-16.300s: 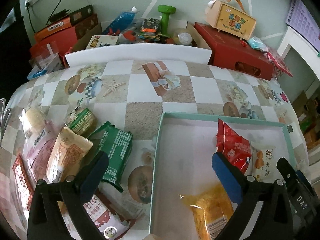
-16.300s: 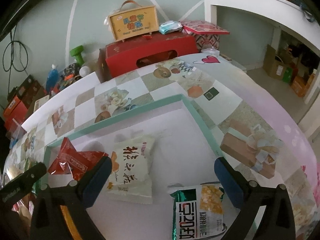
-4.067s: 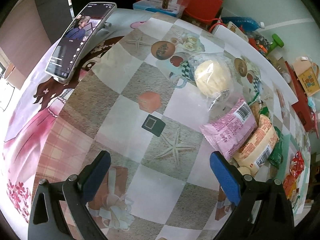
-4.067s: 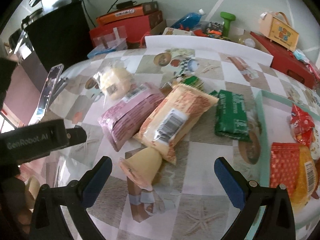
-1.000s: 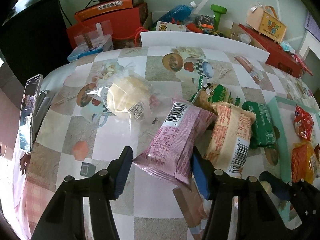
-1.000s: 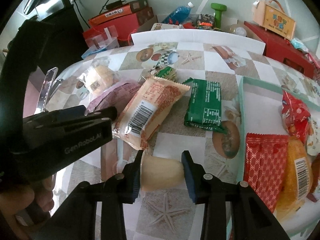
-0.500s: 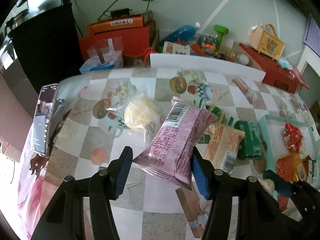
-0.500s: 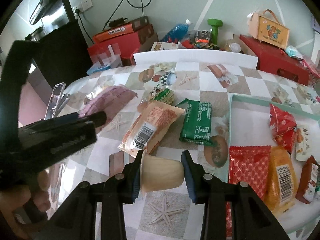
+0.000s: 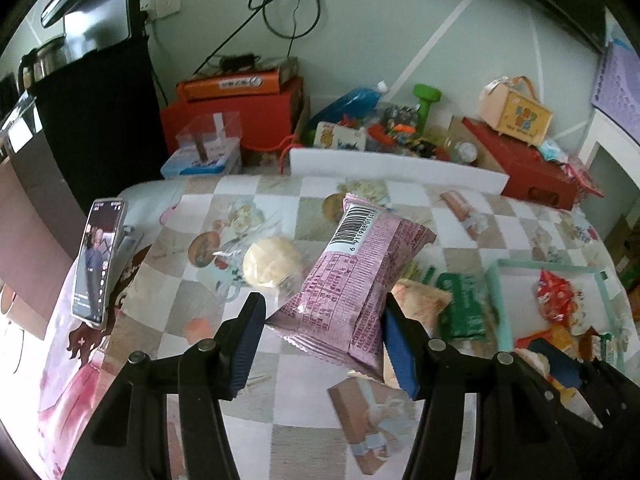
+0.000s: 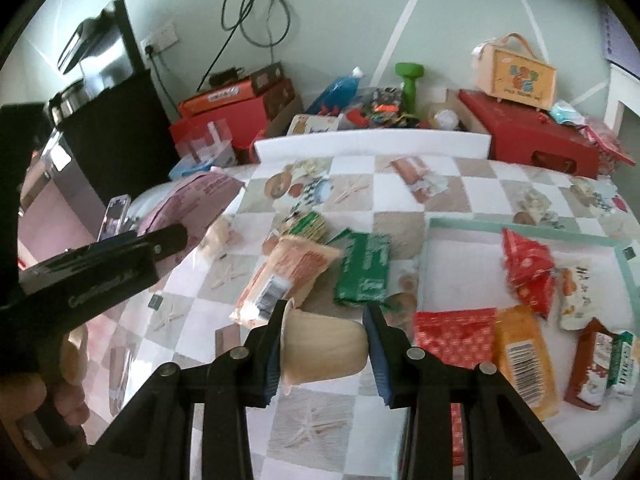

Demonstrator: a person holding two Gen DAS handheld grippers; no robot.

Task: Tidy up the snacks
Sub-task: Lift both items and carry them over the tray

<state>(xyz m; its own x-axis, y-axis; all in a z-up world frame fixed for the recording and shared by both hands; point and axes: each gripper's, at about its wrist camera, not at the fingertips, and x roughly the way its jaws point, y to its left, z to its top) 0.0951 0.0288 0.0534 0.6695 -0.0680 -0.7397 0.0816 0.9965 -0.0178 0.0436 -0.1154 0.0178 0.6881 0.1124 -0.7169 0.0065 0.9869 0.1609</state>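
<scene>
Change since a second ago: both snacks now hang higher above the table (image 9: 280, 432); more wall and room show in both views.
Left gripper (image 9: 324, 344): narrow, its blue pads clamped on the near end of the pink packet (image 9: 352, 280), which tilts up toward 1 o'clock, barcode at the far end.
Right gripper (image 10: 324, 348): narrow, pinching the cream cup (image 10: 324, 348) lying sideways, rim toward 9 o'clock.
Tray (image 10: 520, 228): a teal-rimmed white tray at 3 o'clock in the right wrist view; it holds a red crinkled bag (image 10: 526, 268), a flat red packet (image 10: 452, 340), an orange packet (image 10: 524, 356), a white pouch (image 10: 576, 296) and a brown-red packet (image 10: 596, 364).
Loose on table: a tan packet (image 10: 280, 280), a green packet (image 10: 364, 268) and a small green-striped pack (image 10: 308, 226), just at 9 o'clock of the tray; a clear-wrapped bun (image 9: 272, 264) toward 10 o'clock in the left wrist view.
Surface: chequered printed cloth; a lit phone (image 9: 96, 264) on the 9 o'clock edge.
Room: pale green wall with cables; red boxes (image 9: 240, 120), a green dumbbell (image 9: 426, 100) and a small yellow case (image 9: 520, 110) at 12 o'clock.
</scene>
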